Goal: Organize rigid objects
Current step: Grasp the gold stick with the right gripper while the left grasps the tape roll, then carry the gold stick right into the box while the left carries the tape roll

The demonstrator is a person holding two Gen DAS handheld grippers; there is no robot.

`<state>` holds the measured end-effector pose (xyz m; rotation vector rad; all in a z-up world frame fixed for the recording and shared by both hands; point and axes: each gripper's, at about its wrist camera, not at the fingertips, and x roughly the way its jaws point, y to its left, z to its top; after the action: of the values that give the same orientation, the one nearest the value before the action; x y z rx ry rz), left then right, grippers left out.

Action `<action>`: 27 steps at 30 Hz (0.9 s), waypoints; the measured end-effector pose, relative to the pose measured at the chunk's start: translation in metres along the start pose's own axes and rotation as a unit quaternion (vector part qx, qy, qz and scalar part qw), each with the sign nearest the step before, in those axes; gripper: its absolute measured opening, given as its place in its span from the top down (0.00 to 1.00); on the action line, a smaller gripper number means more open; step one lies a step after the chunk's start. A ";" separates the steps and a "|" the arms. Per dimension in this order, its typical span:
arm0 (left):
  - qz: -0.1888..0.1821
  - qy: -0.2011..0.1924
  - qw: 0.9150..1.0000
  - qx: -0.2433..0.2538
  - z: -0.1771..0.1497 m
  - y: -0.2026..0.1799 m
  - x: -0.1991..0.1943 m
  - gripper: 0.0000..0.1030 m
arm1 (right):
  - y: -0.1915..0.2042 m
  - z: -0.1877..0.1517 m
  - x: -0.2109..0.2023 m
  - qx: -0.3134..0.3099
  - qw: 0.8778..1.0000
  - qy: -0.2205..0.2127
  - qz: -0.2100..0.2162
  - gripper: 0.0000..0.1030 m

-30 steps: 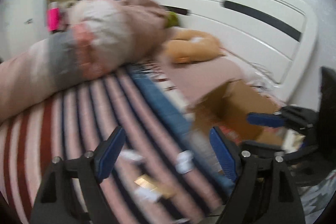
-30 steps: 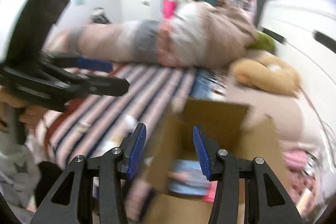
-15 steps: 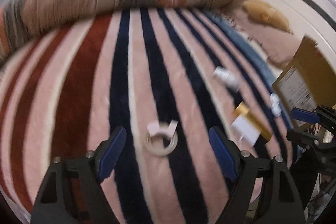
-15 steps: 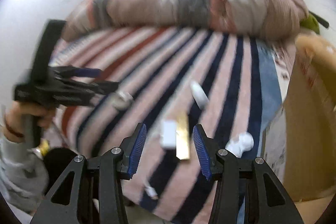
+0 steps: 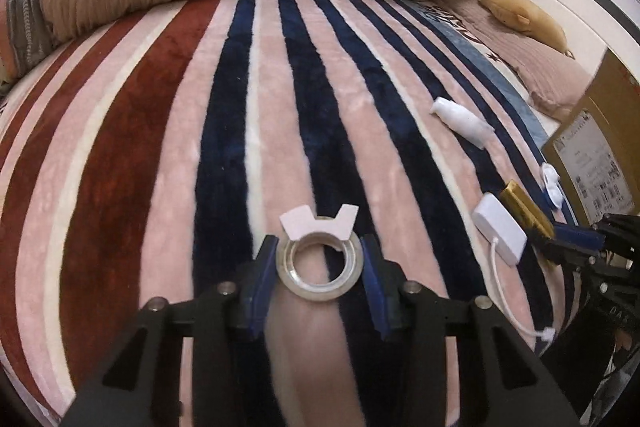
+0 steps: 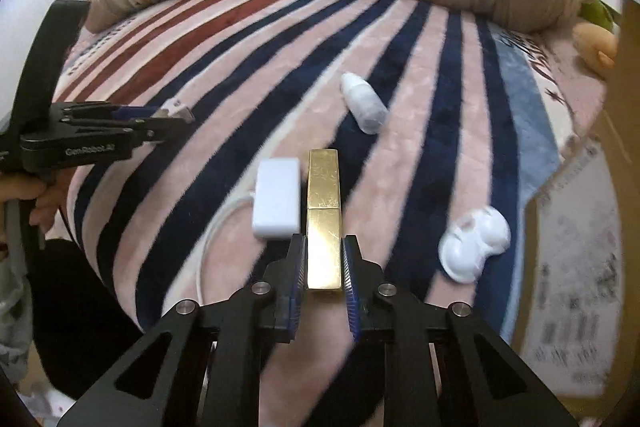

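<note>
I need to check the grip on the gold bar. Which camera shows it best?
The right wrist view: the gold bar lies full length between the right gripper pads. The left wrist view shows only part of it, behind the white charger.

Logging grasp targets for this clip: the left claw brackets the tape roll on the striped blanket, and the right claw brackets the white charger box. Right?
Half right. The left claw does bracket the tape roll. In the right wrist view, though, the right claw brackets the gold bar; the white charger box lies beside it, outside the fingers, on the striped blanket.
</note>
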<state>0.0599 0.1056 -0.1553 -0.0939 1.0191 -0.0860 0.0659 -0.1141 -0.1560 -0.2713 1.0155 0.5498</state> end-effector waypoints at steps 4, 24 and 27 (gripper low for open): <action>-0.003 0.005 1.000 -0.001 -0.007 0.000 -0.003 0.64 | -0.005 -0.006 0.000 0.007 1.000 0.006 -0.004 0.87; -0.011 -0.094 0.995 0.034 0.023 -0.046 -0.094 0.64 | 0.008 0.028 -0.092 -0.004 0.990 -0.141 0.011 0.87; -0.031 -0.130 0.989 0.061 0.039 -0.075 -0.122 0.64 | 0.003 0.032 -0.132 -0.010 0.984 -0.180 0.003 0.87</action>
<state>0.0271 0.0465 -0.0227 -0.0233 0.7485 -0.1881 0.0342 -0.1374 -0.0263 -0.1782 0.6615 0.5895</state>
